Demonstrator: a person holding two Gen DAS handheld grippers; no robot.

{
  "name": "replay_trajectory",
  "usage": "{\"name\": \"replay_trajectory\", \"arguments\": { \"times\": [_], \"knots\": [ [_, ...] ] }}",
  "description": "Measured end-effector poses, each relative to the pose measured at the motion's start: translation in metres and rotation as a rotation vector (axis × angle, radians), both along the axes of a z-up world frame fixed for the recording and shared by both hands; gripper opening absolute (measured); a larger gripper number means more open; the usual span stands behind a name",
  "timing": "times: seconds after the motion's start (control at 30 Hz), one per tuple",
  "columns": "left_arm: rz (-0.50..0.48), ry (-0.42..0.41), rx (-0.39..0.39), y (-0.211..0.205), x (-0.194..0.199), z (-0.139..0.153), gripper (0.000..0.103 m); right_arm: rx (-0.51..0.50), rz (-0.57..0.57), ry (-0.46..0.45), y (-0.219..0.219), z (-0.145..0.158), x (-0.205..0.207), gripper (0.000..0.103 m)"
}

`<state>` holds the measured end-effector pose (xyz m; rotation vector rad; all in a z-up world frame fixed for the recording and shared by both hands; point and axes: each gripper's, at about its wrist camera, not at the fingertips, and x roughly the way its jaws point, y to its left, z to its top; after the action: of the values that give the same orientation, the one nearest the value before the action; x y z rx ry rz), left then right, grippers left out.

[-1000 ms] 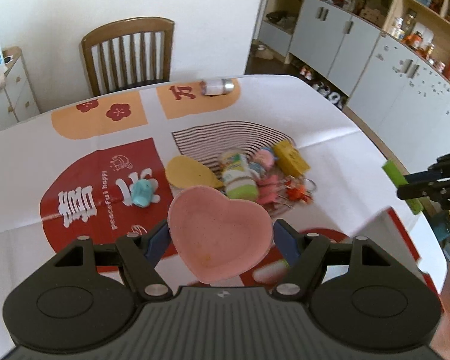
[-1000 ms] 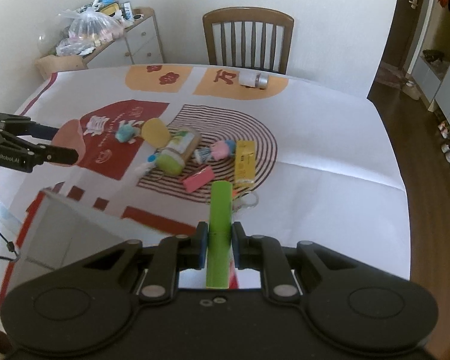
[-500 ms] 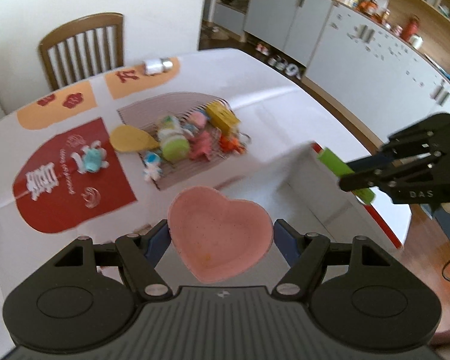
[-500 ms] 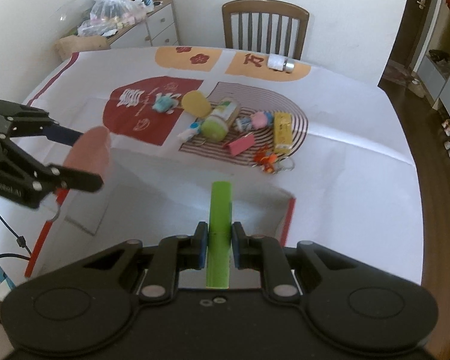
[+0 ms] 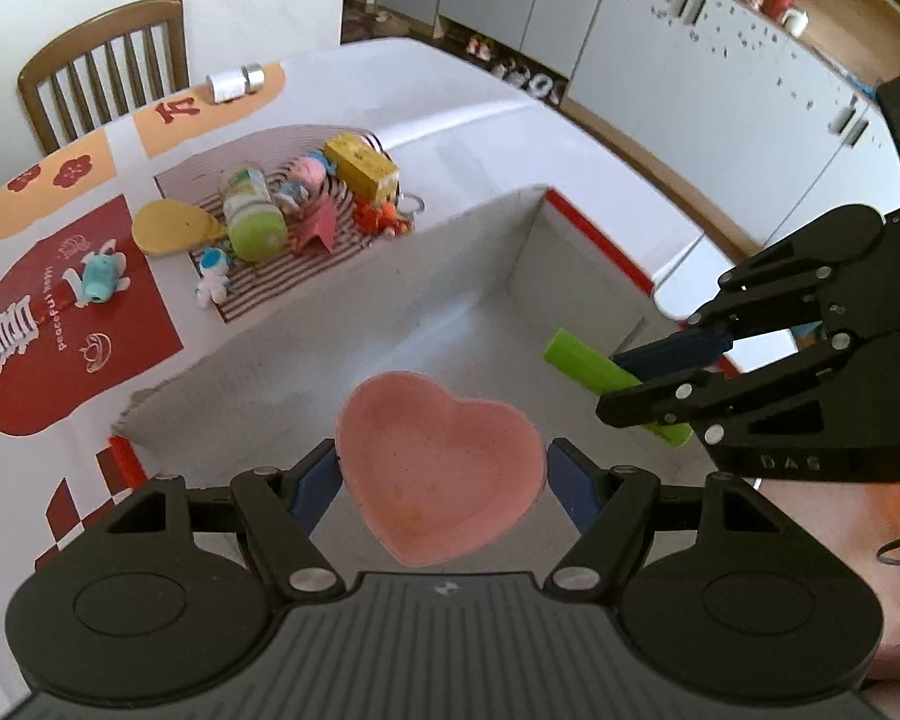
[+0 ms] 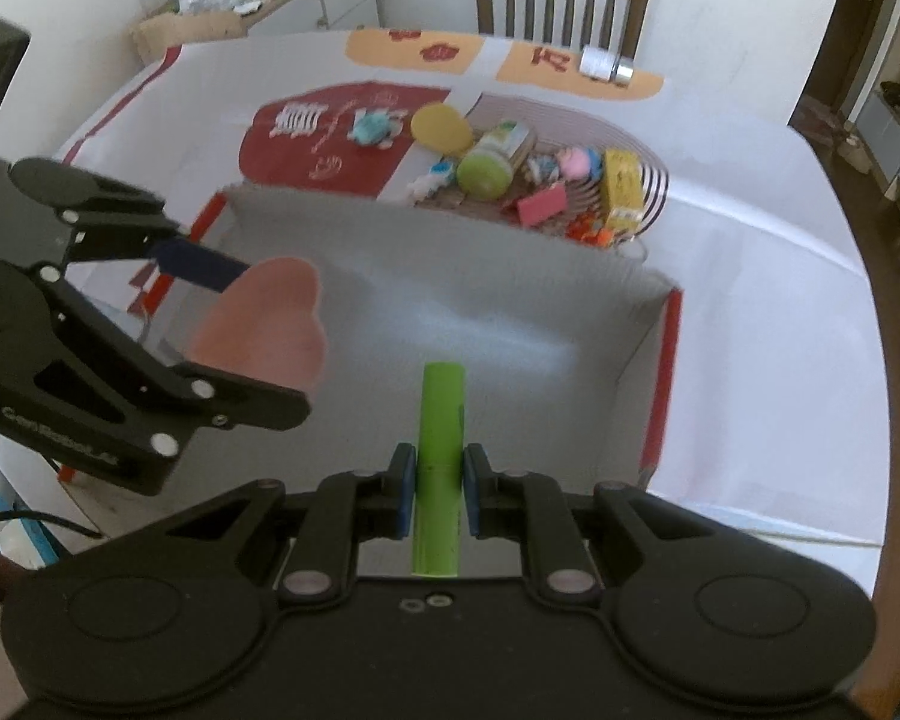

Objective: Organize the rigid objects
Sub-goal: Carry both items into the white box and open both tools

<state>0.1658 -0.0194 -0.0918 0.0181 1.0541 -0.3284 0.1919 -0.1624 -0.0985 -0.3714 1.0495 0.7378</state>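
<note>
**Over the box: both tools carrying loads in**

Over the table (image 5: 570, 138), which wears a printed cloth, both tools now hang above an open cardboard box (image 5: 450, 276) with red trim. A second ago the views showed mostly cloth and the toy pile; the box has since come fully under both cameras, so the carry leg looks nearly finished and release is the likely next step.

Box: grey inside, no items visible in the part that shows. Its far wall stands just in front of the pile.

Left tool (image 5: 441, 474): jaws set wide and clamped on a pink heart dish (image 5: 441, 468), held across its widest part, cavity toward the camera. Grip unchanged over the last second. The dish is above the box floor, not touching it as far as I can tell.

Right tool (image 6: 439, 495): jaws pinched tight on a green bar (image 6: 440, 450), which sticks out forward over the box interior. Also unchanged grip.

Left to sort, on the striped patch beyond the box: green-capped jar (image 5: 252, 216), yellow block (image 5: 360, 165), yellow disc (image 5: 168, 228), pink piece (image 5: 318, 228), small figures. A white cylinder (image 5: 234, 83) lies well apart, near the chair (image 5: 105, 69).

Judgement: two of many items about to be boxed; task early.
</note>
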Motion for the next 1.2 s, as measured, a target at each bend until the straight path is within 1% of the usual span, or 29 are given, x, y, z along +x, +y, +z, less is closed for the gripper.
{"name": "replay_trajectory", "arguments": {
  "times": [0.43, 0.73, 0.9, 1.0, 1.2],
  "knots": [
    [-0.027, 0.106, 0.086, -0.013, 0.017, -0.052, 0.075, -0.108, 0.021, 0.056, 0.009, -0.042, -0.003, 0.015],
    [-0.020, 0.187, 0.129, -0.020, 0.031, -0.072, 0.075, -0.142, 0.028, 0.091, 0.020, -0.061, -0.002, 0.015],
    [-0.012, 0.240, 0.122, -0.021, 0.036, -0.082, 0.075, -0.171, 0.022, 0.105, 0.022, -0.071, 0.001, 0.015],
    [-0.008, 0.247, 0.128, -0.022, 0.038, -0.086, 0.076, -0.186, 0.019, 0.107, 0.024, -0.075, 0.003, 0.015],
    [0.002, 0.254, 0.107, -0.019, 0.038, -0.087, 0.076, -0.201, 0.030, 0.113, 0.028, -0.078, 0.001, 0.023]
  ]
}}
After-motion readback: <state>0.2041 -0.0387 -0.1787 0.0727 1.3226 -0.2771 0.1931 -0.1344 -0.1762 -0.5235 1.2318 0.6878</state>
